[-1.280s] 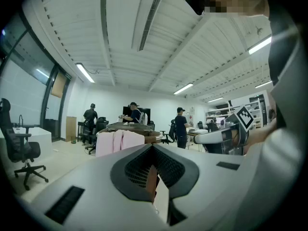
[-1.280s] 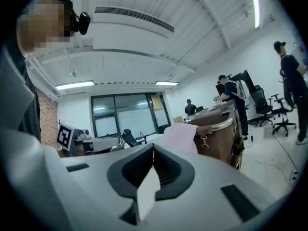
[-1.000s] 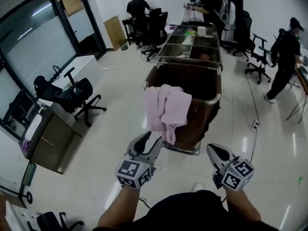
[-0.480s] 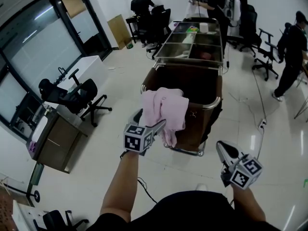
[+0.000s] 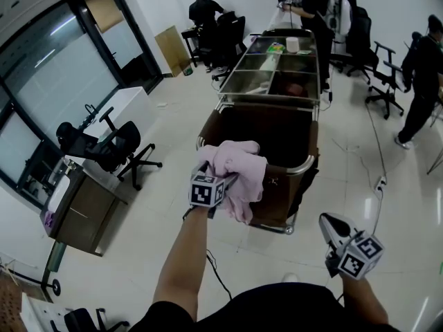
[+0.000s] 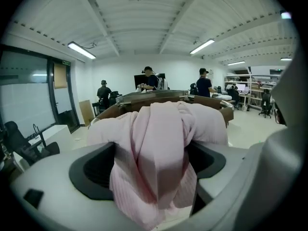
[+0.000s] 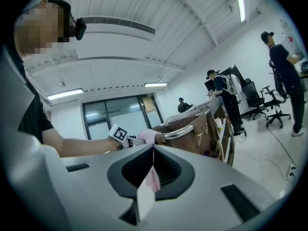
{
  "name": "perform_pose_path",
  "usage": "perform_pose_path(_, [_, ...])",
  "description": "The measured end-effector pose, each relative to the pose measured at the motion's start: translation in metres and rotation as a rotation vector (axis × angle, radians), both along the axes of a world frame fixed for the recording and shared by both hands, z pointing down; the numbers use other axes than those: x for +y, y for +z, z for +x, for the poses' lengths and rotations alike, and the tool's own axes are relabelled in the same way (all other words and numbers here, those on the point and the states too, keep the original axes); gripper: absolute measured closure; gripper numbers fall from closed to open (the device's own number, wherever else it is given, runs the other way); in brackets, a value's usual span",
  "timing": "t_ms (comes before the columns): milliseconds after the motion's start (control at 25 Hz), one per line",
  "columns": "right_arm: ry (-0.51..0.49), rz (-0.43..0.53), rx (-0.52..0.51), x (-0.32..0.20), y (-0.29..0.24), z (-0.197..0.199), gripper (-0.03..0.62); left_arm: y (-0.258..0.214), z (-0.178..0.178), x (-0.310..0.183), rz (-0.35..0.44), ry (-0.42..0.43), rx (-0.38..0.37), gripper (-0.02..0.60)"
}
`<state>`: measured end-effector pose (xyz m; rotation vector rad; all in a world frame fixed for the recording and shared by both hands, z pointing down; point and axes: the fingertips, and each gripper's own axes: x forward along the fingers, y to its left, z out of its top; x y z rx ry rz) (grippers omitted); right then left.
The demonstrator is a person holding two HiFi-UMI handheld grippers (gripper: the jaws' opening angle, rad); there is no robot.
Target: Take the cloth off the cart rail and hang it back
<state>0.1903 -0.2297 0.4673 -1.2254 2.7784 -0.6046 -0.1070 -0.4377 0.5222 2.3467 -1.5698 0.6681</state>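
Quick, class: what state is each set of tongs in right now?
Left tongs: open, have just been opening; cloth sits between them, not pinched.
Right tongs: closed, away from the cloth.

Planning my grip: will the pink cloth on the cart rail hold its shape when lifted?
Probably not: the cloth drapes in soft folds over the rail, so it should sag. Likely light, being thin; bunched folds may slip unevenly.
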Motion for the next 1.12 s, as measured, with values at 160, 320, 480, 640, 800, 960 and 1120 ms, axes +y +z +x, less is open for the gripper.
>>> perform_pose_path(160, [-0.009,-0.013,0.011,-0.009,0.006,0.004,0.576,0.017,-0.005,-0.006,0.024,0.010,0.032,0.110])
perform_pose_path(320, [-0.006,-0.022,0.013,-0.019,0.011,0.010,0.576,0.027,0.005,-0.013,0.018,-0.008,0.075,0.263])
perform_pose_path(480, [-0.002,-0.027,0.022,-0.018,0.013,0.013,0.576,0.025,0.009,-0.009,0.041,-0.006,0.095,0.431])
perform_pose_path(640, [-0.002,-0.027,0.021,-0.018,0.015,0.010,0.576,0.015,0.008,0.000,0.081,-0.014,0.181,0.469])
perform_pose_path(800, [-0.012,-0.017,0.015,-0.012,0.012,0.003,0.576,-0.006,0.009,0.016,0.132,-0.007,0.275,0.477])
perform_pose_path(960, [-0.009,-0.005,0.020,-0.005,0.007,-0.001,0.576,-0.029,0.012,0.029,0.157,0.009,0.367,0.478])
perform_pose_path(1120, [0.004,0.005,0.016,0.005,0.001,-0.006,0.576,-0.059,0.017,0.045,0.176,0.056,0.481,0.479])
